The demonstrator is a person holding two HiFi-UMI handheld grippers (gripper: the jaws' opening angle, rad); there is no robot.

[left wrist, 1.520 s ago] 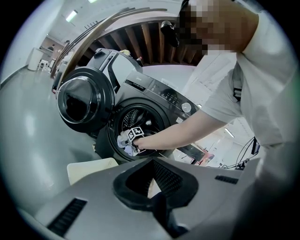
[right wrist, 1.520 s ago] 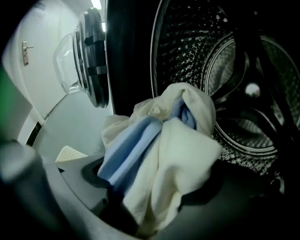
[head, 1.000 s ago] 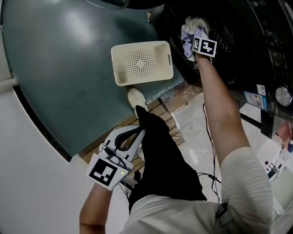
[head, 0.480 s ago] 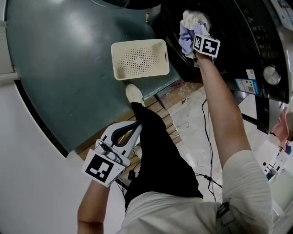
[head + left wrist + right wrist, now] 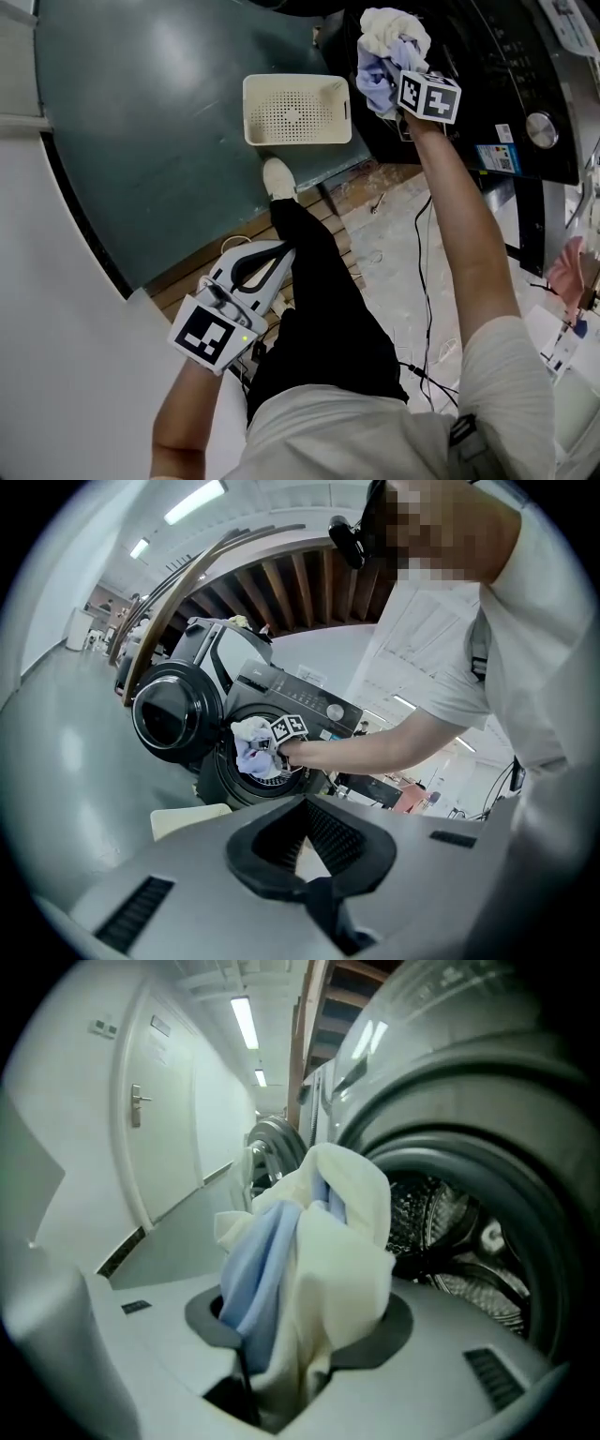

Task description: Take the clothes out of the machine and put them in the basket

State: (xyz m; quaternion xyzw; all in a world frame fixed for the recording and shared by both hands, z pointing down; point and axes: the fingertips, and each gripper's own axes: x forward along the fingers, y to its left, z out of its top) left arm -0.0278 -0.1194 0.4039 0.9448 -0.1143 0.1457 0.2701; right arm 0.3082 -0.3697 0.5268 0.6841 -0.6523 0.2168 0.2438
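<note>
— So, where is the load?
— Clothes (image 5: 384, 47), a white and pale-blue bundle, are pinched in the right tool (image 5: 401, 80). The jaws are clamped on the cloth and held partly apart by its bulk. Folds stand up out of them in the right gripper view. The bundle hangs at the mouth of the machine (image 5: 511, 103), with the dark drum behind it. I judge it just clear of the opening.

— Left side?
— The left tool (image 5: 267, 267) is low beside the person's leg, well apart from the machine. Its jaw tips look drawn together, with nothing between them.

— Basket?
— The basket (image 5: 249, 111) is cream and perforated. It stands on the floor just beside the machine's front, mouth up. No clothes show in it.

— Bearing, tool to basket?
— In the head view the basket lies to picture-left of the bundle. It is also lower, being on the floor while the bundle is up at the door. Its long side runs across the picture, and one short end faces the machine. The right hand is much the nearer. The left is well behind, so this is a one-handed carry.

— What does the next move need?
— My reading is sideways away from the door, down over the basket's middle, then release. The risks are a trailing fold catching the door rim, or the bundle draping over the short wall nearest the machine.
</note>
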